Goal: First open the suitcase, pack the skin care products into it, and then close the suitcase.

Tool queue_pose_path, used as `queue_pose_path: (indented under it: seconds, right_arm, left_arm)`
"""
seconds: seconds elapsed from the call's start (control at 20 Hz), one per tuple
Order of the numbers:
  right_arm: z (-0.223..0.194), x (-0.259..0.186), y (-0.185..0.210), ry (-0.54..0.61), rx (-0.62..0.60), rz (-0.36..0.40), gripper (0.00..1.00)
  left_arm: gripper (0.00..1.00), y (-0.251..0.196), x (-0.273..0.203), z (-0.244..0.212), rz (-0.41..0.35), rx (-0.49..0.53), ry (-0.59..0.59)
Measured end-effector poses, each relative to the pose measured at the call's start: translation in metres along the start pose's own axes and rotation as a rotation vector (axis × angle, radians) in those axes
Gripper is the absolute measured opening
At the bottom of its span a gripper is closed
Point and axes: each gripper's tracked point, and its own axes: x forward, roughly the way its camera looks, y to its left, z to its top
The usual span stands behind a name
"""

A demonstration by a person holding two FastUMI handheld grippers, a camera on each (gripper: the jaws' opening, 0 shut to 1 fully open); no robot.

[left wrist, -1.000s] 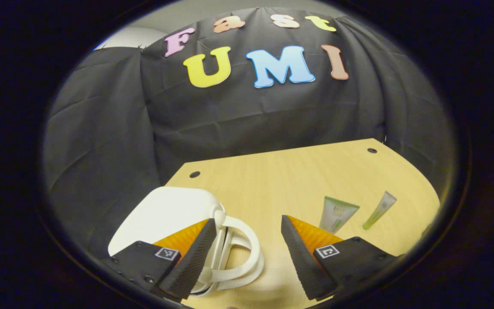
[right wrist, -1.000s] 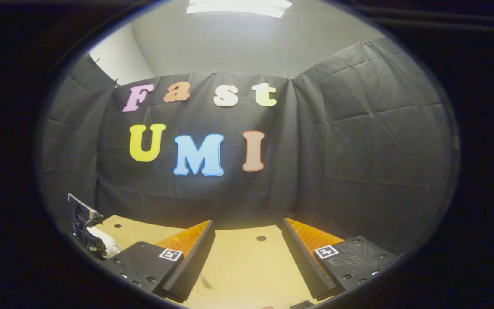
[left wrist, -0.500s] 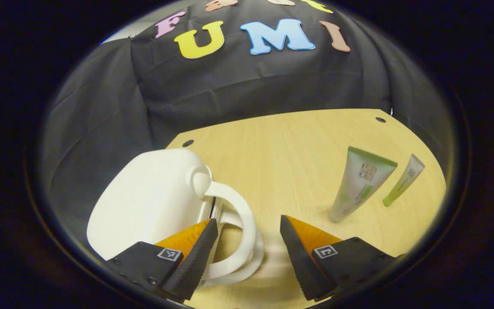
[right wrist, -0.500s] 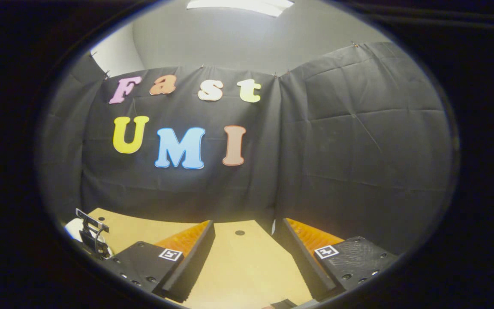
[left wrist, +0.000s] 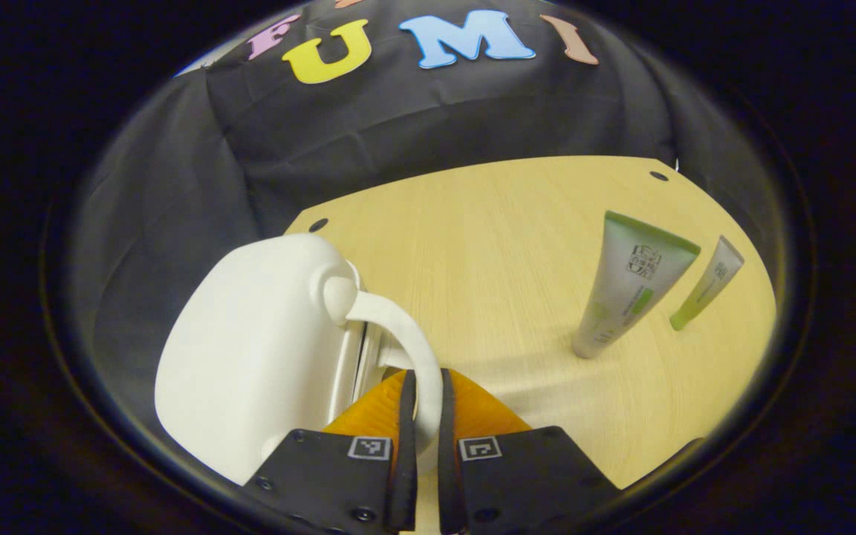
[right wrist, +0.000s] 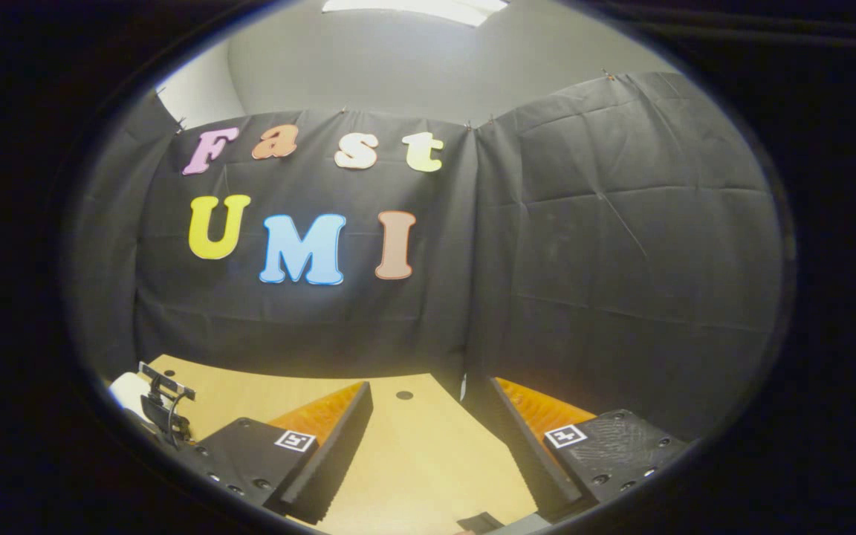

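Note:
A small white suitcase [left wrist: 250,349] lies shut at the left of the wooden table [left wrist: 487,245] in the left gripper view. Its curved white handle [left wrist: 406,338] arches toward me, and my left gripper [left wrist: 426,380] is shut on it, both fingers pressing its sides. A larger green-and-white tube [left wrist: 632,293] and a slimmer tube [left wrist: 707,286] lie to the right, apart from the suitcase. In the right gripper view my right gripper [right wrist: 428,438] hangs open over the table [right wrist: 406,461] with nothing between its fingers. The left gripper [right wrist: 164,405] appears at the far left there, beside a sliver of the suitcase [right wrist: 125,388].
Black cloth walls close off the back and sides of the table. Small dark holes [left wrist: 317,224] mark the tabletop near its far corners. Bare wood lies between the suitcase and the tubes.
My left gripper has dropped toward the suitcase and shut on its handle; a second ago it stood open above it. The right gripper has turned slightly and stays open.

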Motion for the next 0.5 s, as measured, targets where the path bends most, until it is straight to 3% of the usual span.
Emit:
queue_pose_path:
  seconds: [0.5]
  right_arm:
    - [-0.011,0.009,0.031,0.023,0.014,0.076,0.95]
  left_arm:
    - [0.19,-0.018,-0.104,0.026,-0.106,0.027,-0.124]
